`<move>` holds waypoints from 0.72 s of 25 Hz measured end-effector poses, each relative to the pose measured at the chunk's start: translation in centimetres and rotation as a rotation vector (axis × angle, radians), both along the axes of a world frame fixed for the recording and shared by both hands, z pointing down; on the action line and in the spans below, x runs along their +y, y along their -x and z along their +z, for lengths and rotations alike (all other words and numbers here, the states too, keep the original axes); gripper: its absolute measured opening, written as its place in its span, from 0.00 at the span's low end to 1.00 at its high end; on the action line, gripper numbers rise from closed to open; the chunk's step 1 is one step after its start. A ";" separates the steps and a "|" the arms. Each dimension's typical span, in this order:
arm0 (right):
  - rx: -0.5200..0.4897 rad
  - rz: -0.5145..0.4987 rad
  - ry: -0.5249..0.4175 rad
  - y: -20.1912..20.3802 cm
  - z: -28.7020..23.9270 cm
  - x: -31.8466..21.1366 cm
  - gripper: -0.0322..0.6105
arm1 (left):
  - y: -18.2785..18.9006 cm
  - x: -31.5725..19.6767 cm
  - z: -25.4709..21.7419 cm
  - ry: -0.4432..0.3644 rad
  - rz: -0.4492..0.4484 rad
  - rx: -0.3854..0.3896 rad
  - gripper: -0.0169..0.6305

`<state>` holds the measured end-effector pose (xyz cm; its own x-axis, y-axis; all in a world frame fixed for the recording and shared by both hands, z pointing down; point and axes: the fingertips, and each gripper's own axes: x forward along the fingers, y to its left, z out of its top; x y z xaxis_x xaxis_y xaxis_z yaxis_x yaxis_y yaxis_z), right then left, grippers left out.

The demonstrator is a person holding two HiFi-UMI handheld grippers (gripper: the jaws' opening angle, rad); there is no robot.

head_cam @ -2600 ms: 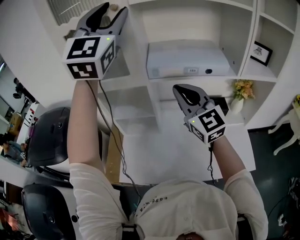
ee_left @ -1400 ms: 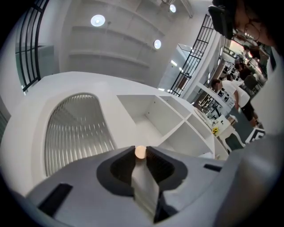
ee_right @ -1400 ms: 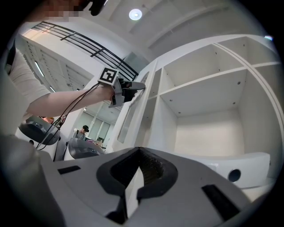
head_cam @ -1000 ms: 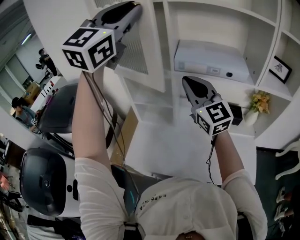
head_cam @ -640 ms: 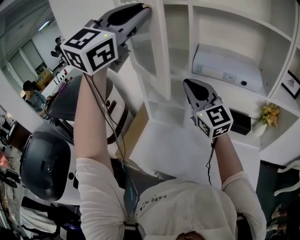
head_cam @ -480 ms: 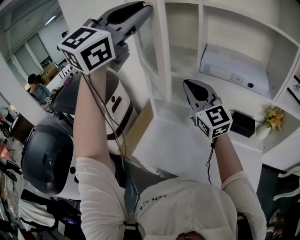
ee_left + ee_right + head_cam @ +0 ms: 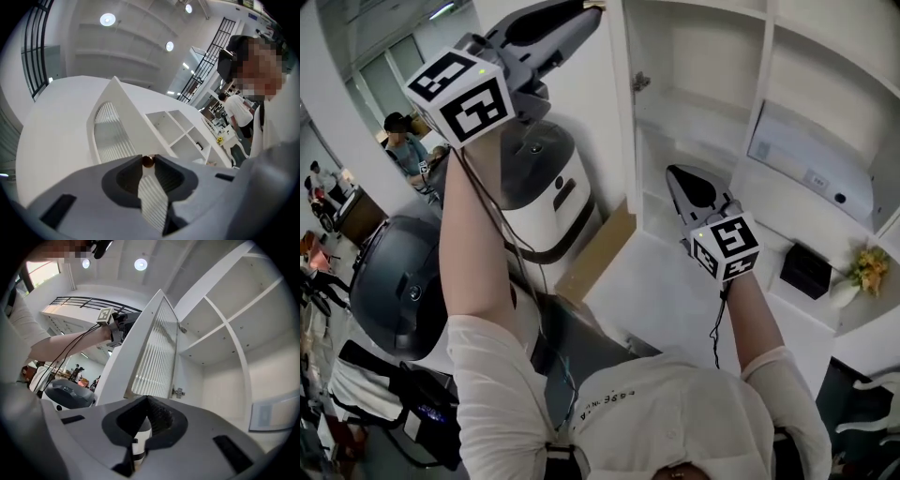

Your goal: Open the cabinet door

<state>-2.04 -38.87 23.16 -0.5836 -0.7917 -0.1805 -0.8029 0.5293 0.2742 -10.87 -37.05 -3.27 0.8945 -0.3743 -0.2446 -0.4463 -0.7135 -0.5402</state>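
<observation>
**Cabinet door wide open, knob in the grip**

The cabinet door stands swung far out, and the shelves behind it are in plain view. The left hand-held gripper pinches the small brown door knob between its jaw tips, and its jaws have just opened a little. The right hand-held gripper is closed and empty, near the shelves. In my judgement the opening is almost done, and only letting go of the knob is left.
</observation>
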 end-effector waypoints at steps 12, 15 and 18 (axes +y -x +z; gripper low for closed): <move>0.008 -0.120 0.007 8.1 0.2 -2.3 0.07 | 9.1 -2.7 -0.3 0.005 -0.086 0.063 0.15; 0.009 -0.146 0.007 9.5 0.3 -2.5 0.07 | 10.9 -4.0 -0.4 0.010 -0.109 0.066 0.13; 0.014 -0.159 0.007 10.3 0.4 -2.6 0.07 | 11.8 -4.7 -0.2 0.033 -0.120 0.092 0.13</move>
<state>-12.29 -41.50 23.61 -0.7040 -0.6904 -0.1663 -0.7050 0.6513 0.2806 -22.67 -41.76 -3.47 0.8173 -0.4863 -0.3090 -0.5758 -0.6685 -0.4707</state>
